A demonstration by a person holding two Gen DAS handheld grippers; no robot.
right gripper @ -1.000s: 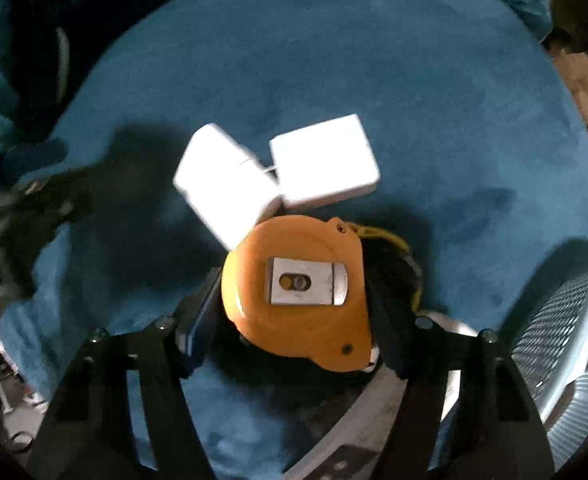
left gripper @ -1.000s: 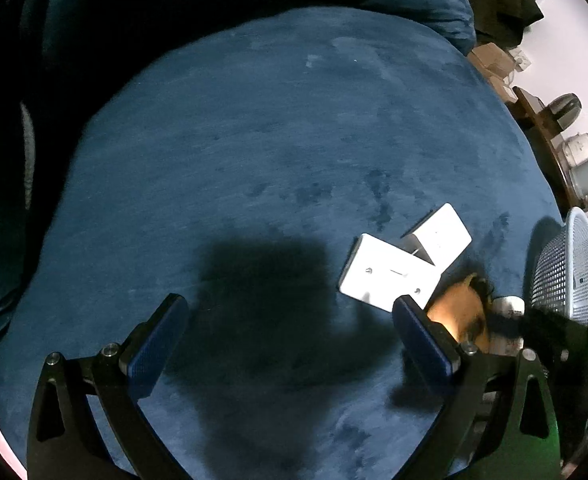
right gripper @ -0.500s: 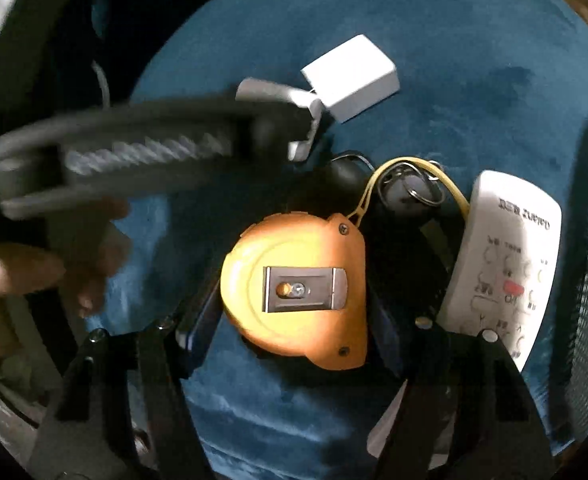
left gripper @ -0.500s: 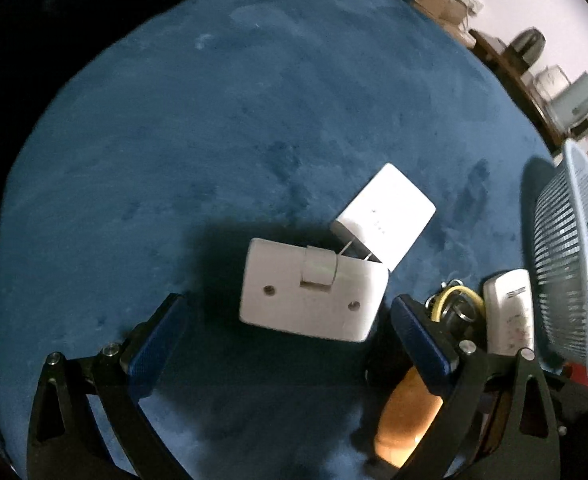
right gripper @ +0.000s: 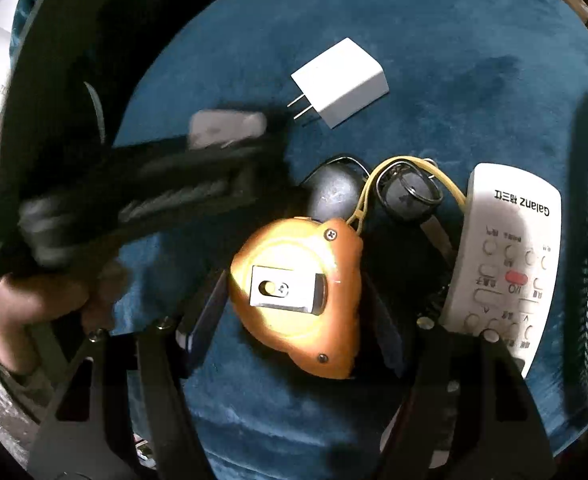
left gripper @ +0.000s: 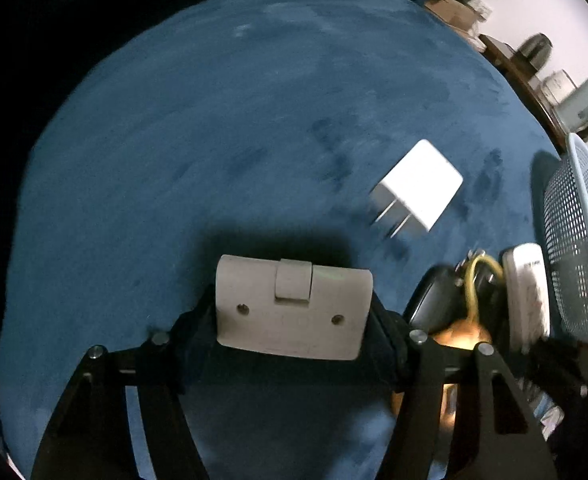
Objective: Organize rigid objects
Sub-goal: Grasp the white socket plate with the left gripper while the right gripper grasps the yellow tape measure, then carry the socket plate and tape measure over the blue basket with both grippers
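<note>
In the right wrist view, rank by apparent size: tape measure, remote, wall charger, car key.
1. Remote and orange tape measure: alike, and the tape measure sits nearer, so unranked.
2. White wall charger.
3. Car key, partly hidden.

A deep blue plush cover [left gripper: 254,120] fills the foreground under dim light with hard dark shadows, while at the far right edge a pale wall [left gripper: 533,4] rises behind cluttered dark wooden furniture [left gripper: 509,64].
</note>
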